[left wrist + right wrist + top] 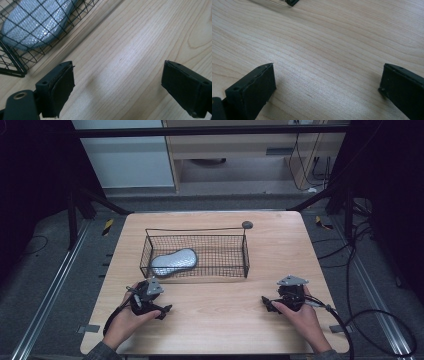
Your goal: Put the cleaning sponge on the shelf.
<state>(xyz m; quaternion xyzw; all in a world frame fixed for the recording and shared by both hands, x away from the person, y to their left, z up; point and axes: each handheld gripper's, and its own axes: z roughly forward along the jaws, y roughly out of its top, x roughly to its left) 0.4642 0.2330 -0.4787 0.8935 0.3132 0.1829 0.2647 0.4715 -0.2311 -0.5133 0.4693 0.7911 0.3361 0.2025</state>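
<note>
Wire basket (15,60) cropped, top-left

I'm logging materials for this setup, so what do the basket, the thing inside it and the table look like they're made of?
Basket: thin black wire mesh, likely coated metal, judging by its open grid.
Oval pad inside: silvery grey with a glittery woven texture in the left gripper view, perhaps fabric or foam.
Table: pale wood or wood-look laminate, matte, with visible grain.
</note>
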